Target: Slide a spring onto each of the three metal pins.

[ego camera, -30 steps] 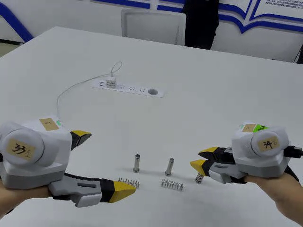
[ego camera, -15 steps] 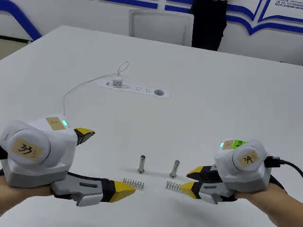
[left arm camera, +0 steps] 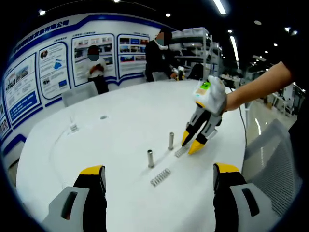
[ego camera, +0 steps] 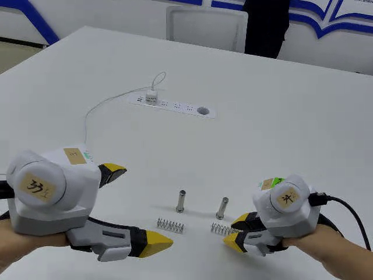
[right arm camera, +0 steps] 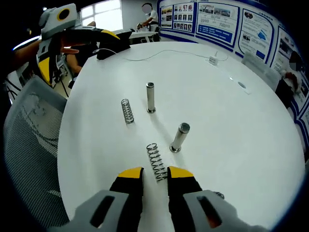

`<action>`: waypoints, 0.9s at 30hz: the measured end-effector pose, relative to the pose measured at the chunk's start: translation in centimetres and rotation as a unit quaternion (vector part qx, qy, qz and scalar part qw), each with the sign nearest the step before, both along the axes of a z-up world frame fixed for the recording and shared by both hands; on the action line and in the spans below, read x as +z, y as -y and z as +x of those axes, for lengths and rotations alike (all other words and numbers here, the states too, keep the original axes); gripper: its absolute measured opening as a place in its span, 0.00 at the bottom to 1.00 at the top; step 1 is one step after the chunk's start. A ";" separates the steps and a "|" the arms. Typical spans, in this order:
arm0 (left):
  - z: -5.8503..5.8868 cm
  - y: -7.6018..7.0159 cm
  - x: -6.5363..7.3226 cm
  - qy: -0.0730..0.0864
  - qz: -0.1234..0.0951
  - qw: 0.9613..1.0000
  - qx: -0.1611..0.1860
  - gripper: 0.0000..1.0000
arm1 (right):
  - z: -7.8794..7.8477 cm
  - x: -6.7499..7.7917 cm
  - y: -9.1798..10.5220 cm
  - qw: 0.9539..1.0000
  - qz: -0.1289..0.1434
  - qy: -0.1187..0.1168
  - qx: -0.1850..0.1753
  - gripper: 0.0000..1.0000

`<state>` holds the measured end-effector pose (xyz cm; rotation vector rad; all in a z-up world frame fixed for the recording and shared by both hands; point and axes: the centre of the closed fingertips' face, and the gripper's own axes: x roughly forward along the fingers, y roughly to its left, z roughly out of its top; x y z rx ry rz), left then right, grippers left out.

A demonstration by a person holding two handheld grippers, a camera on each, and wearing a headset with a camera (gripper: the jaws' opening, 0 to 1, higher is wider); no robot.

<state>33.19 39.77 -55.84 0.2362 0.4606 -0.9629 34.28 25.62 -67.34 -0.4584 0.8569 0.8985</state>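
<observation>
Two bare metal pins [ego camera: 181, 200] [ego camera: 222, 207] stand upright on the white table [ego camera: 262, 134]. In front of them lie two loose springs, one on the left [ego camera: 170, 224] and one on the right [ego camera: 220, 228]. My right gripper [ego camera: 235, 230] is low over the table and open by a narrow gap. The near end of the right spring [right arm camera: 157, 162] lies between its yellow fingertips [right arm camera: 133, 175]. My left gripper [ego camera: 137, 207] is wide open, left of the left spring [left arm camera: 161, 177] and holding nothing. In the head view the right gripper's body hides the table behind it.
A white power strip [ego camera: 172, 106] with a plugged-in cable [ego camera: 111, 102] lies mid-table. A grey chair [ego camera: 207, 26] and a person in dark clothes [ego camera: 265, 23] are at the far edge. A black cable [ego camera: 344, 210] trails from the right gripper.
My right gripper has moved left and down from the right side of the table to the right spring's end. The left gripper has hardly moved. The head camera has tilted.
</observation>
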 end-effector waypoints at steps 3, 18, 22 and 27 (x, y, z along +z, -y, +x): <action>0.1 0.0 0.0 -0.003 -0.002 1.000 0.002 0.93 | -0.2 -0.4 0.2 1.000 -0.008 -0.005 0.008 0.20; 0.0 1.0 0.2 -0.018 -0.018 1.000 -0.004 0.90 | -0.5 -0.2 -0.1 1.000 0.003 -0.004 0.010 0.11; -0.1 0.9 0.0 -0.015 -0.013 1.000 -0.008 0.89 | -1.1 0.5 -0.5 1.000 0.013 -0.012 0.013 0.10; -0.8 1.4 0.2 -0.017 -0.015 1.000 -0.019 0.89 | -1.0 1.6 -0.3 1.000 0.017 -0.002 0.007 0.10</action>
